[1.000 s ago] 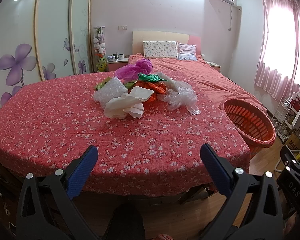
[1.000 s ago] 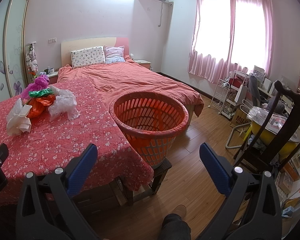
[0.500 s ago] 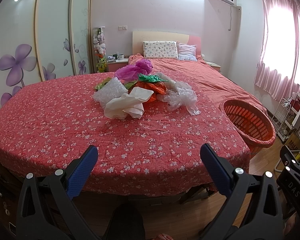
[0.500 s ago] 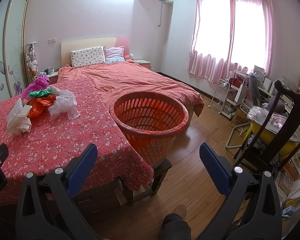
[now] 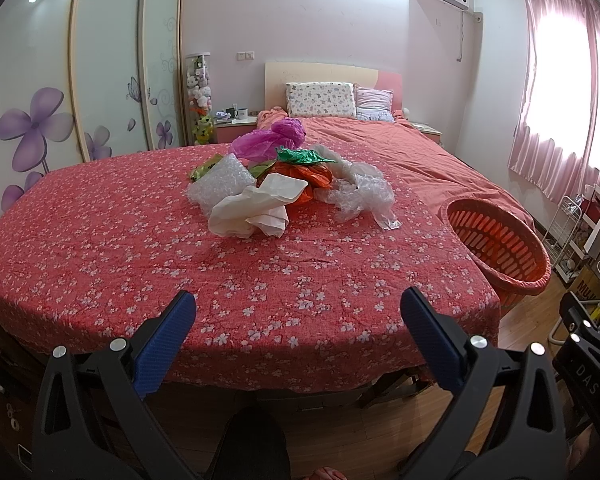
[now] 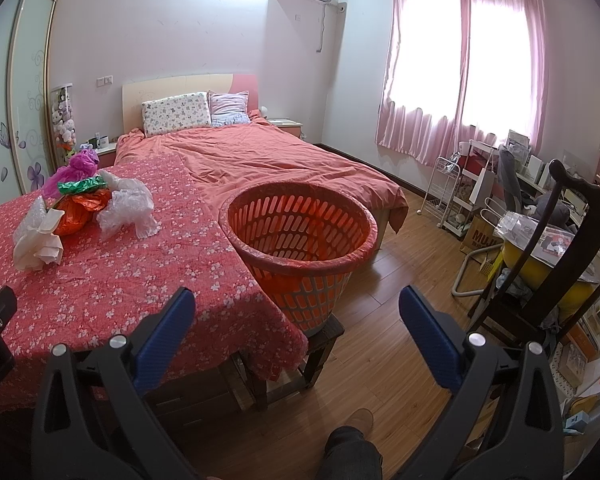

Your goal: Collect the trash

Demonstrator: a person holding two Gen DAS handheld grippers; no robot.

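Your left wrist camera sits low at the near edge of the table (image 5: pixel 140 248), looking straight across its red floral cloth toward the headboard wall. The left gripper (image 5: pixel 298 314) frames the bottom of that view, fingers spread wide, and the trash pile (image 5: pixel 288 184) lies well ahead near the middle.

Your right wrist camera stands further right and faces the orange basket (image 6: pixel 300 236), the wooden floor and the curtained window. The right gripper (image 6: pixel 296 310) frames its lower edge, also spread wide.

Both views share the trash pile, the basket, the table's right side, the bed (image 6: pixel 284 156) and the pillows. The basket sits at the far right in the left view.
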